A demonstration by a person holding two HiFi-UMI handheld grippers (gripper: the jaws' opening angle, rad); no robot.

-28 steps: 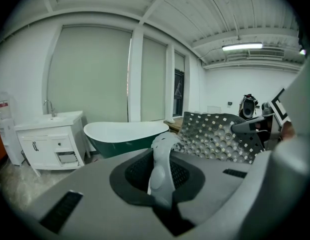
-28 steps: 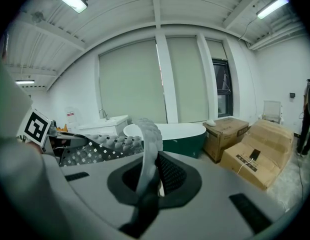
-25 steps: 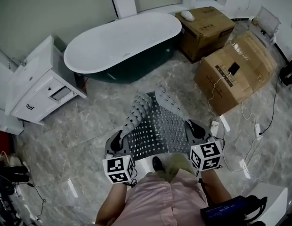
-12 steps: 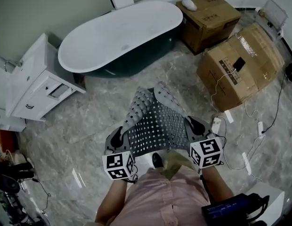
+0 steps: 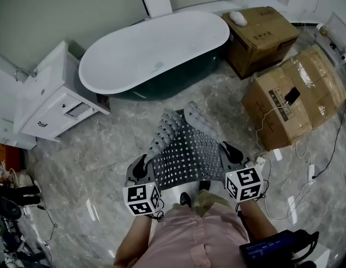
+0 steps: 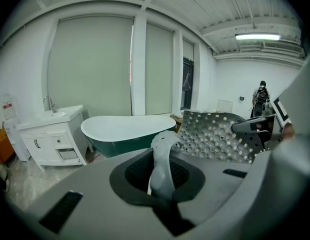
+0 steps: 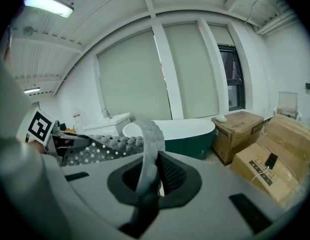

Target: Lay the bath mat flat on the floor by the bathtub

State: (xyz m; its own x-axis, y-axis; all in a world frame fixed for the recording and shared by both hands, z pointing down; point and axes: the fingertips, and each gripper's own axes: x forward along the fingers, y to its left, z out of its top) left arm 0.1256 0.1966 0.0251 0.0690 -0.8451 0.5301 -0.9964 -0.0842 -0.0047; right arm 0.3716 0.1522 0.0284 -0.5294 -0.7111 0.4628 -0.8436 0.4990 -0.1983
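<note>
Writing: no brand can be read anywhere. The nearer cardboard box point(image 5: 296, 99) has a dark printed label and the farther cardboard box point(image 5: 262, 24) has small dark print, both too small to read (the only crisp graphics are the black-and-white squares on the marker cubes point(image 5: 244, 184)).
Bath mat point(image 5: 184, 149): grey and rubbery, pierced by rows of small square holes. Its far end is folded into two rounded lobes studded with suction bumps.
Mat's place: in the air above the marbled floor point(image 5: 95, 149), stretched between the two grippers in front of the person, well apart from the bathtub point(image 5: 156, 52).
Left gripper point(image 5: 140, 169): its jaws are drawn narrow, pinching the mat's near left corner; in its own view the mat's edge stands clamped between the pads.
Right gripper point(image 5: 231, 152): its jaws are likewise narrow, clamped on the near right corner.
Bathtub: white inside, dark green outside, lying between a white vanity cabinet point(image 5: 50, 99) and the farther box.
Nearer box: a phone point(image 5: 292, 96) lies on top with a white cable attached.
</note>
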